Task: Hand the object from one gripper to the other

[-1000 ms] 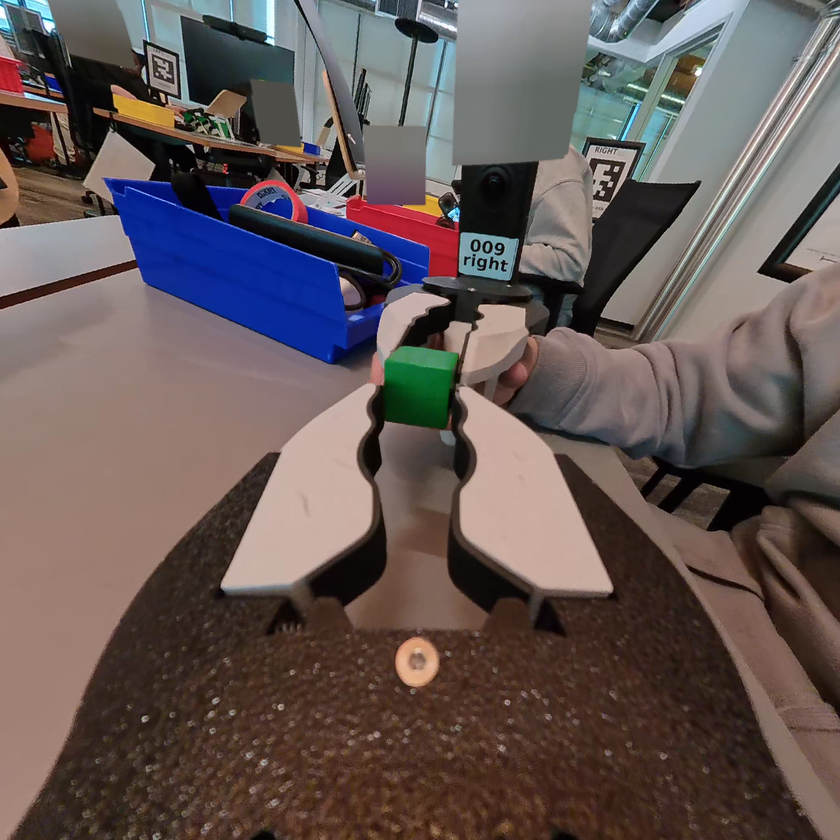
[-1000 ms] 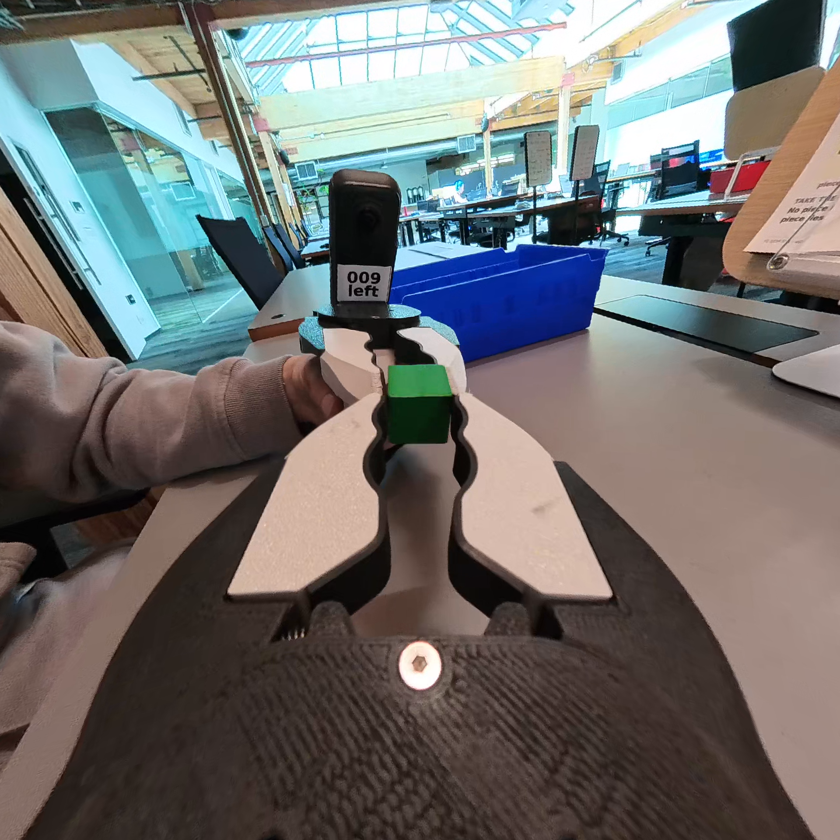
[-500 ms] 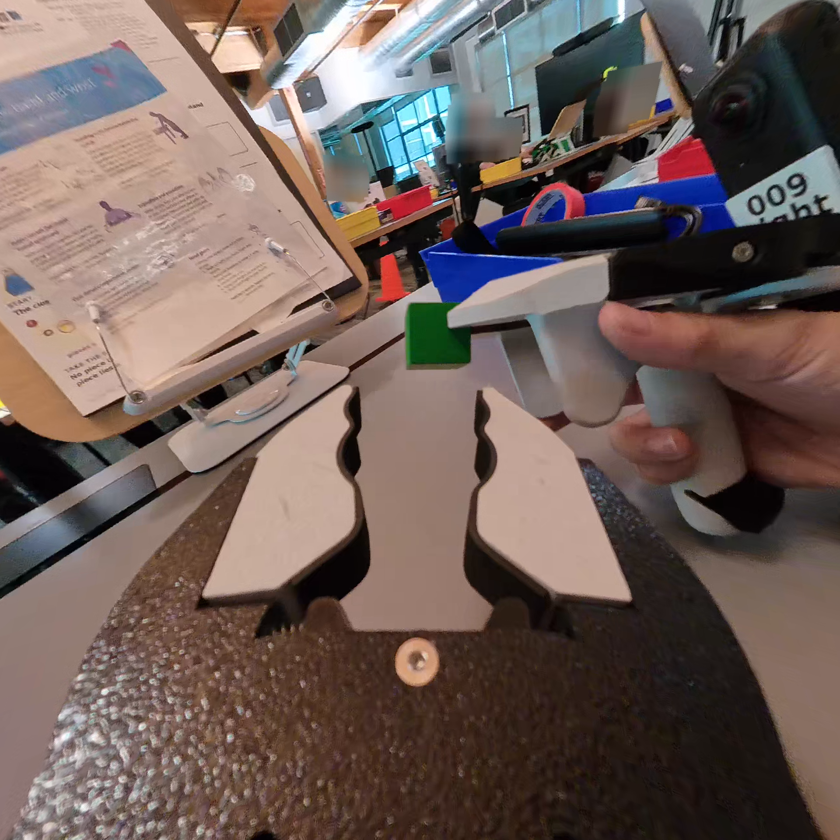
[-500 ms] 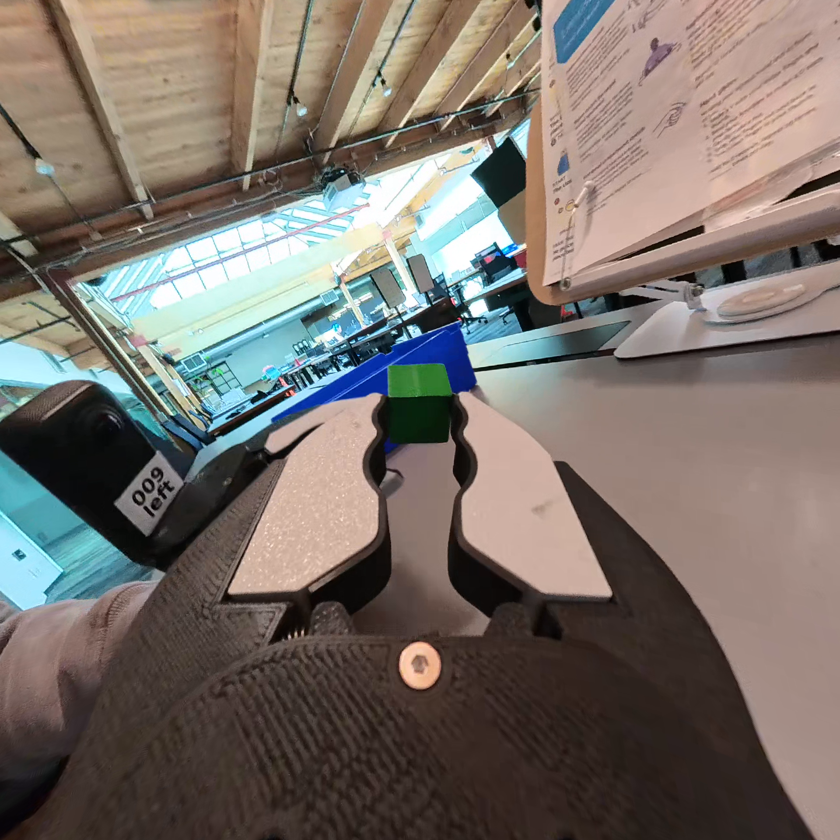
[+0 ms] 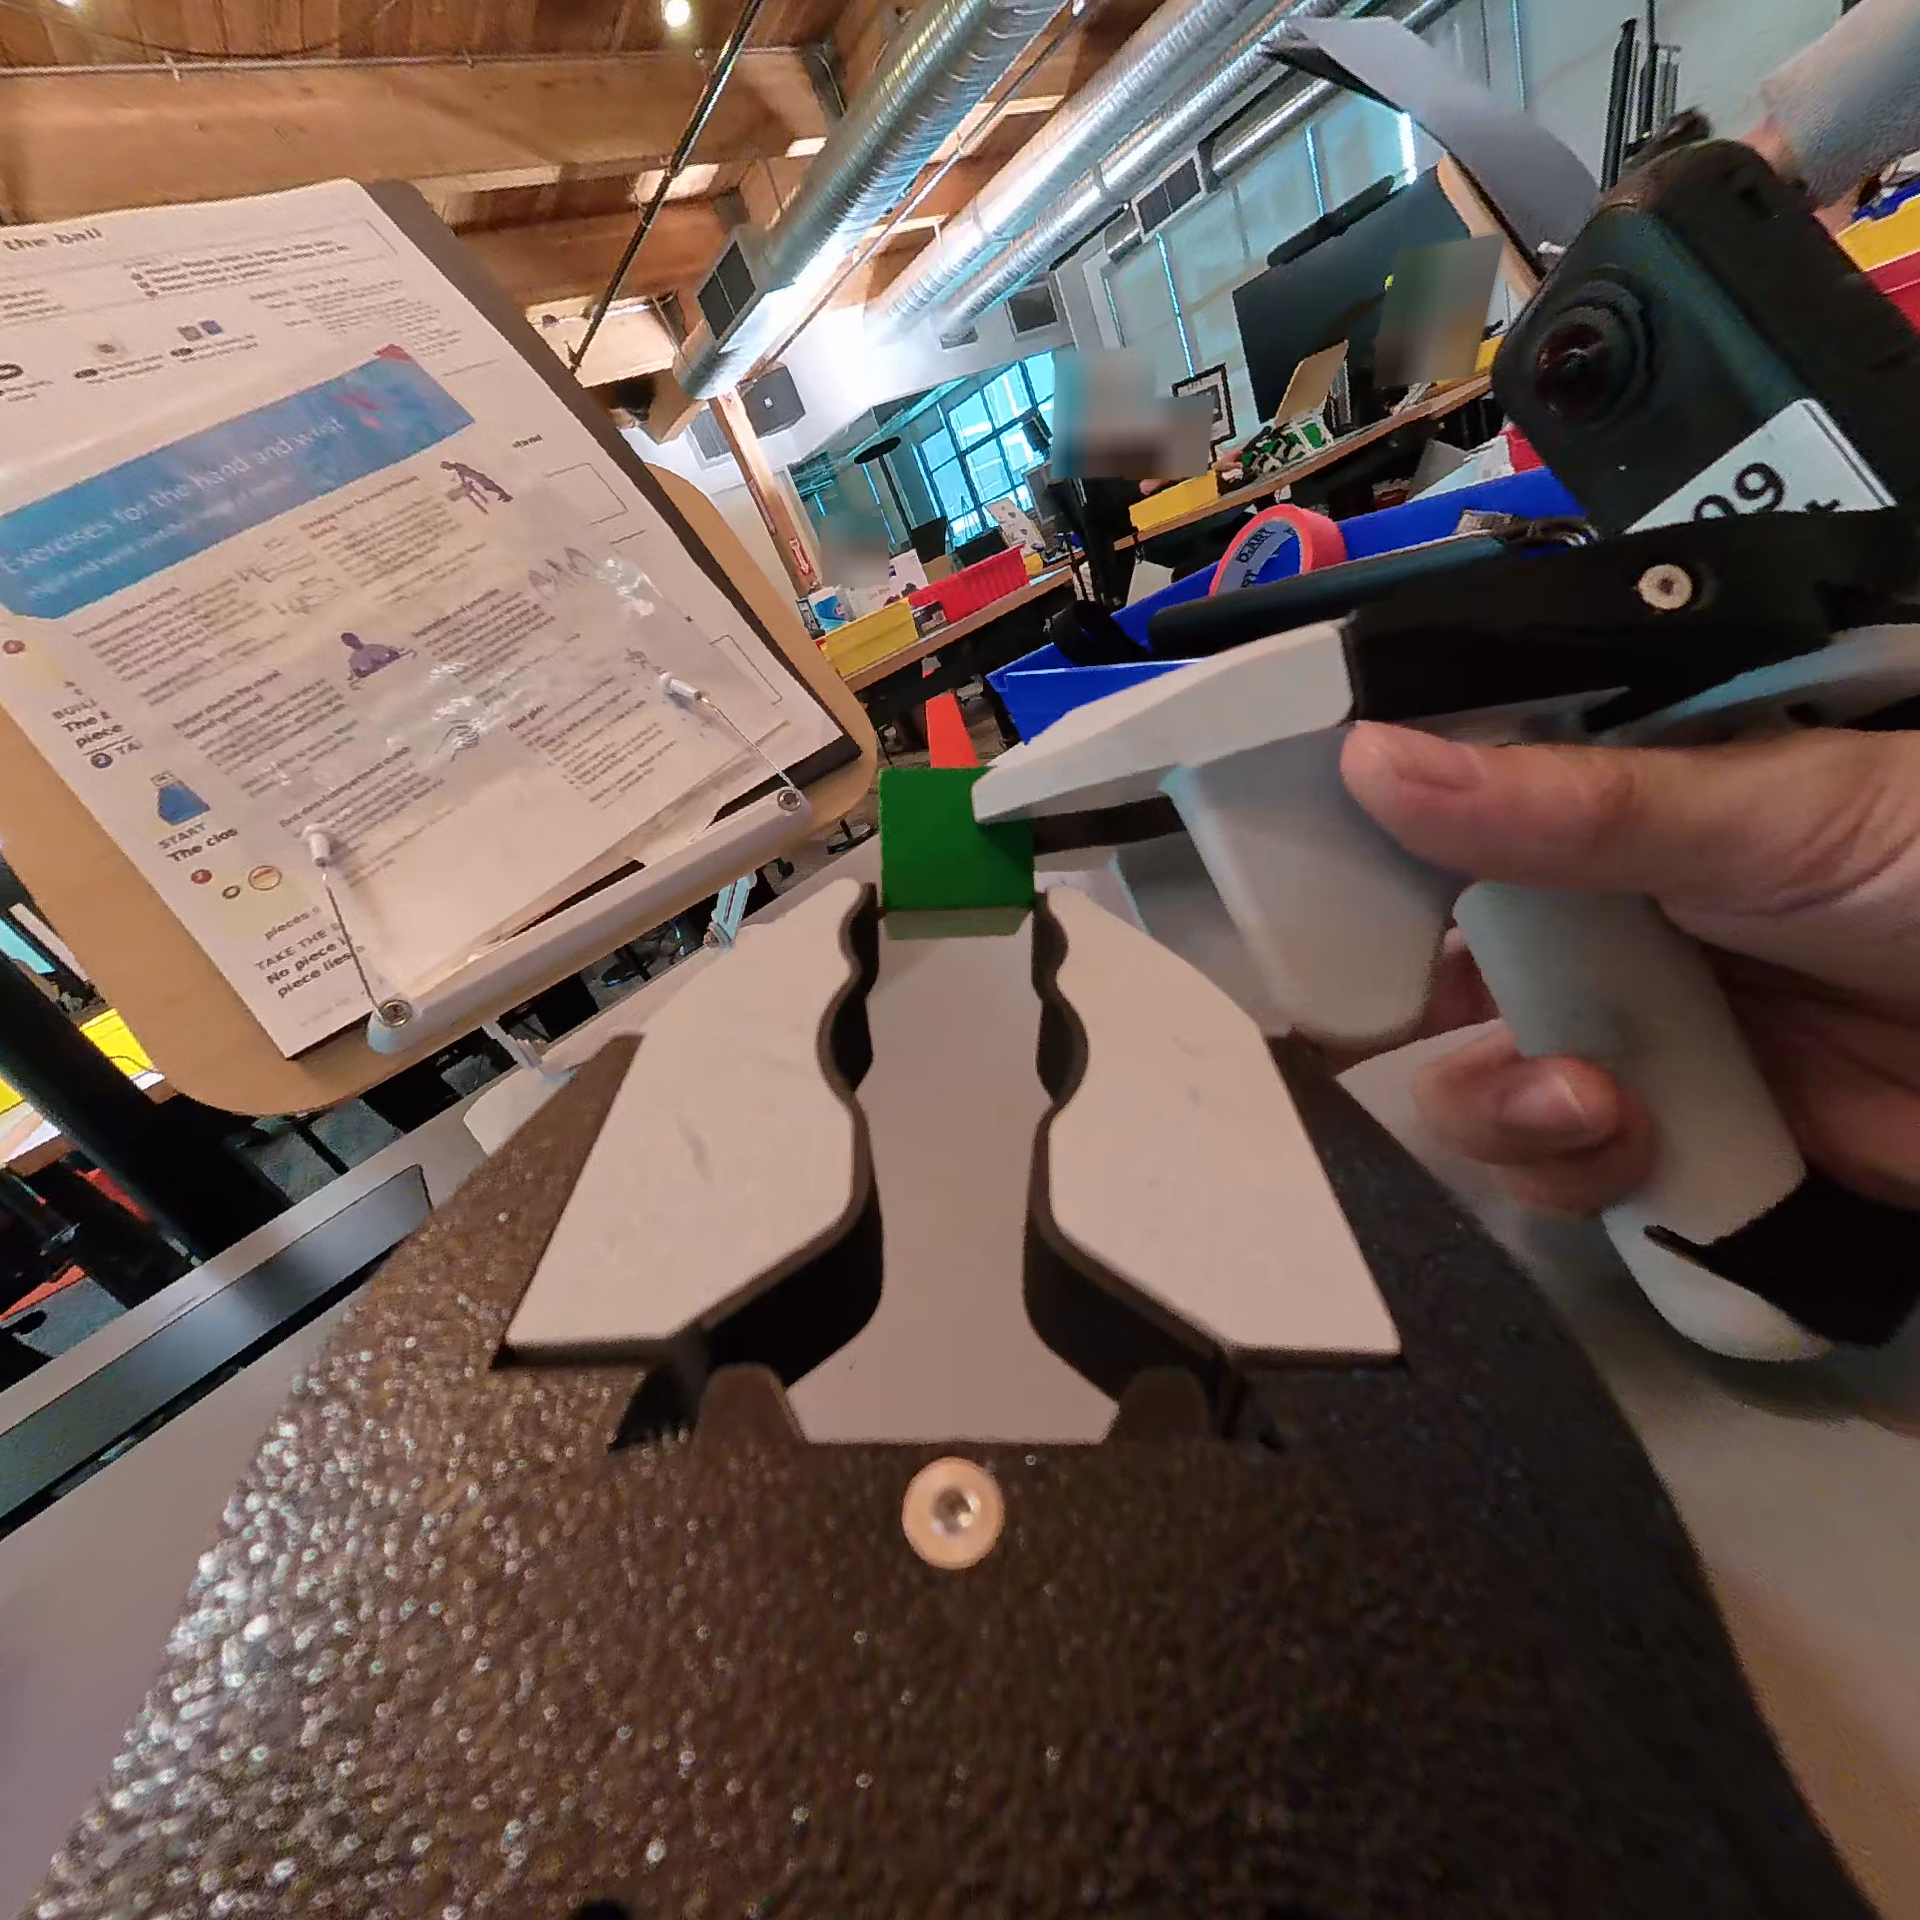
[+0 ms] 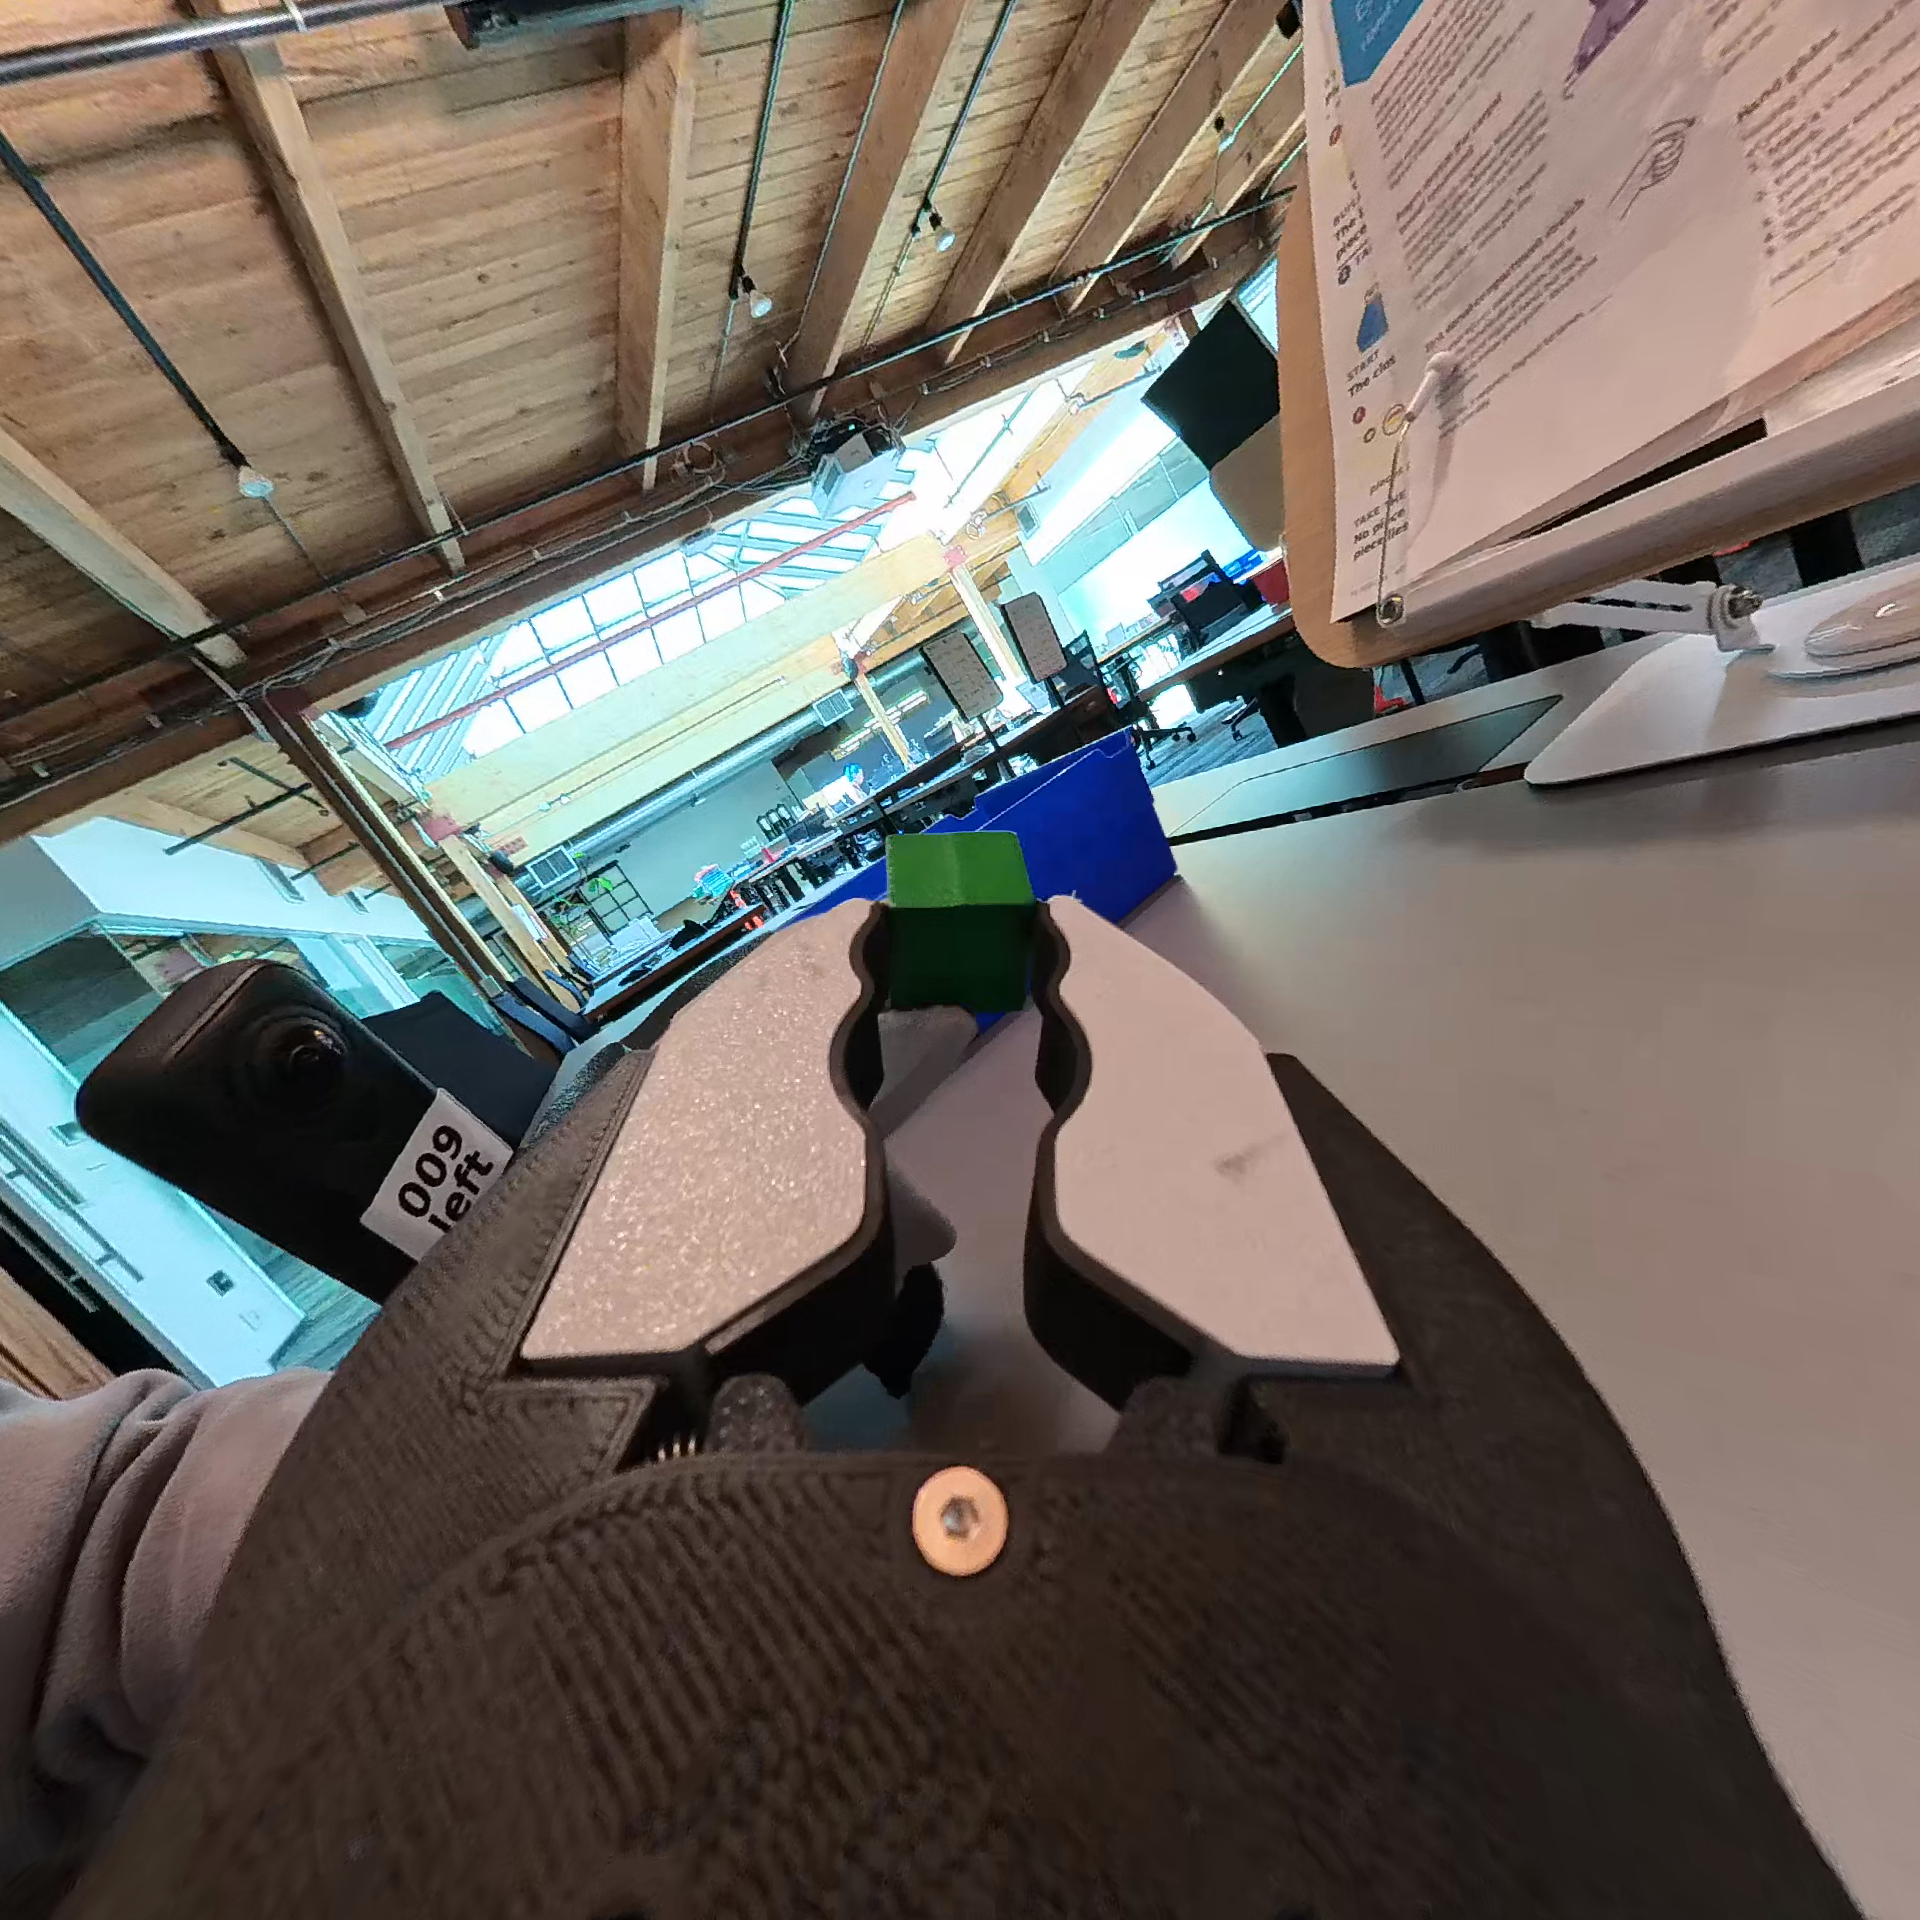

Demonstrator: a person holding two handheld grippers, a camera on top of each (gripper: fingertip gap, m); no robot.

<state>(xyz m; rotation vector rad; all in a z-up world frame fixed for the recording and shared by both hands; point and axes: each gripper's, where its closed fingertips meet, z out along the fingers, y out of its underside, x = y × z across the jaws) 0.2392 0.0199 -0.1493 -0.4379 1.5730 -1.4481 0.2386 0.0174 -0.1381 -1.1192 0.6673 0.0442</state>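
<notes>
A small green cube, matte and square-edged, sits clamped at the tips of the right gripper, its pale, wavy-edged fingers pressed on two opposite faces. The left gripper comes in from the side, its own flat grey fingers spread apart with the cube just at their tips; I can't tell whether they touch it. A hand wraps the right gripper's smooth handle. Below lies the plain grey surface, with a blue plastic bin behind and a wooden stand holding printed sheets.
</notes>
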